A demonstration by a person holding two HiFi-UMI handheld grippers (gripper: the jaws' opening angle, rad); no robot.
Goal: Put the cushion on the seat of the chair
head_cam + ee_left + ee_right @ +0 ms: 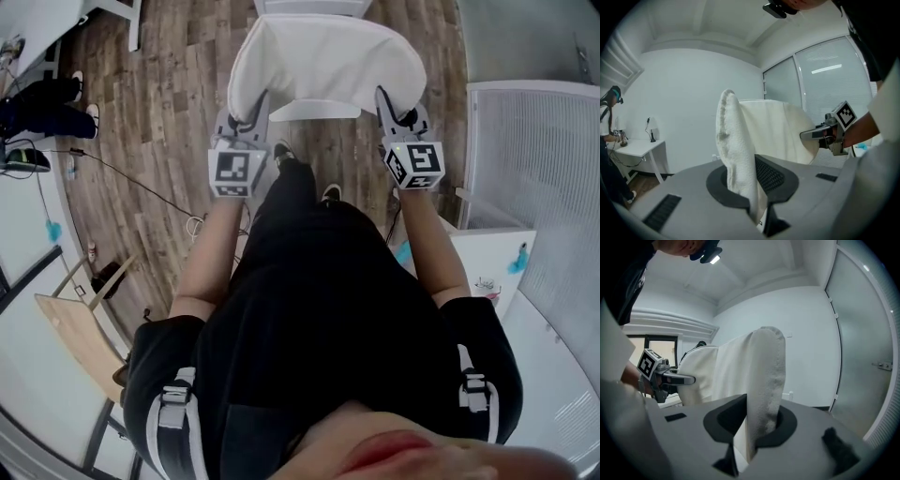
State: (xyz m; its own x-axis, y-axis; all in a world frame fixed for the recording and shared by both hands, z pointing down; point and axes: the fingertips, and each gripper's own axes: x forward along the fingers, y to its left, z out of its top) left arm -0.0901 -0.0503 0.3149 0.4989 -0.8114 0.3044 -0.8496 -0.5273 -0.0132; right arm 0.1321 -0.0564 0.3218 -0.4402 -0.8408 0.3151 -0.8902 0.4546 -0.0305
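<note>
A white, fleecy cushion [323, 61] hangs between both grippers, stretched out flat in front of the person. My left gripper [251, 117] is shut on its left edge and my right gripper [389, 108] on its right edge. Below the cushion a white strip of the chair [314, 111] shows; the cushion hides most of the chair. In the left gripper view the cushion's edge [736, 154] stands pinched between the jaws, with the right gripper [811, 134] at the far side. The right gripper view shows the other edge [764, 380] pinched likewise, and the left gripper [686, 379] beyond.
Wood-plank floor [178, 103] with a cable [141, 183] lies to the left. Another person [42, 108] stands at the far left by a white desk [637, 147]. A wooden board [80, 337] is at lower left, a white cabinet [487, 267] and ribbed glass partition [534, 159] at right.
</note>
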